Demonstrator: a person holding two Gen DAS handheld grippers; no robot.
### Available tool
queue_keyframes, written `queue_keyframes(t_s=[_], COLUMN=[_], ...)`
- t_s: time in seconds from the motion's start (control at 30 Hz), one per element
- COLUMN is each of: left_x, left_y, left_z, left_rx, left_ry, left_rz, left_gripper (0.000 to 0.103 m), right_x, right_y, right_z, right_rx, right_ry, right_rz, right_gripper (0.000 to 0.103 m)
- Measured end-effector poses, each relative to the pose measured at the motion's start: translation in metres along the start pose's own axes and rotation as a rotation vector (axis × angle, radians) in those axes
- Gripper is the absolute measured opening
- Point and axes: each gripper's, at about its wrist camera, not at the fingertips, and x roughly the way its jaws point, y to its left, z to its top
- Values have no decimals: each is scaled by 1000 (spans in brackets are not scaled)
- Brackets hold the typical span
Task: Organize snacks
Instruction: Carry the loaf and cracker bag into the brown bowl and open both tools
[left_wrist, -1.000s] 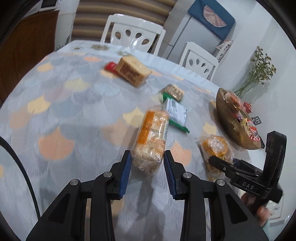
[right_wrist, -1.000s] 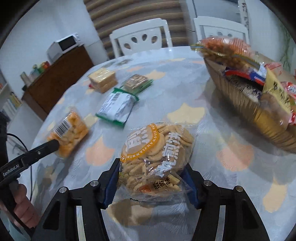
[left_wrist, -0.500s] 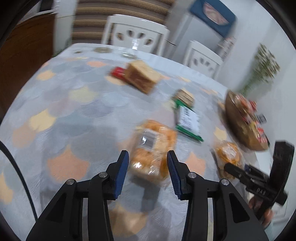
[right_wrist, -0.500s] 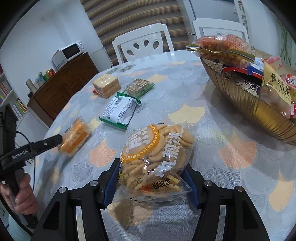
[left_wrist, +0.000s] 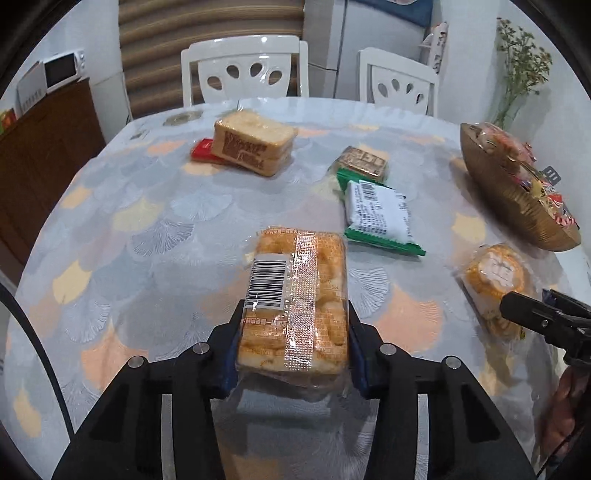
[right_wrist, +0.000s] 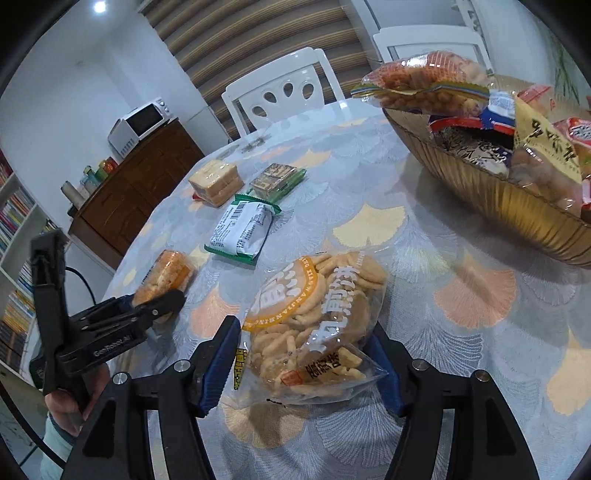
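- Between the blue pads of the left gripper (left_wrist: 293, 326), near the front edge of the table (left_wrist: 147, 229): orange cracker pack (left_wrist: 295, 291), barcode side up. The jaws have just been closing and both pads press its long sides.
- Between the fingers of the right gripper (right_wrist: 303, 332): round biscuit bag (right_wrist: 317, 310), lying on the tablecloth. The jaws have just been opening; the left pad stands clear of the bag, which is not clamped.
- Mid-table, beyond the cracker pack: green-and-white packet (left_wrist: 376, 214), with a brown biscuit pack (left_wrist: 364, 162) touching its far end.
- Far side of the table: wrapped sliced cake (left_wrist: 253, 147), partly over a red packet (left_wrist: 202, 152).
- Right edge of the table: gold bowl (left_wrist: 517, 210), heaped with assorted snack packets.
- Behind the table: two white chairs (left_wrist: 251, 70).
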Motion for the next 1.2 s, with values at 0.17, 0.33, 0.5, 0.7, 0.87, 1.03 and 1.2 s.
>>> queue_keyframes(t_s=[0.17, 0.33, 0.5, 0.7, 0.87, 1.03, 1.2], left_x=[-5, -6, -10, -20, -47, -58, -58], left_y=[3, 12, 11, 2, -28, -82, -145], left_z=[0, 0, -1, 4, 25, 64, 105], left_rx=[-8, -51, -60, -50, -14, 62, 146], left_ry=[-28, -32, -51, -56, -132, -175, -219], left_rz=[1, -22, -21, -12, -105, -225, -292], left_gripper=[44, 44, 44, 43, 43, 43, 43], right_x=[-5, 9, 3, -14, -49, -103, -146], right_y=[17, 18, 22, 23, 19, 9, -34], right_z=[-3, 1, -3, -6, -10, 8, 50], right_rx=[-75, -81, -104, -104, -67, -67, 16], right_ry=[-50, 7, -34, -78, -118, -253, -365], right_rz=[-107, -186, -187, -132, -67, -120, -243], right_gripper=[93, 92, 64, 62, 61, 61, 61])
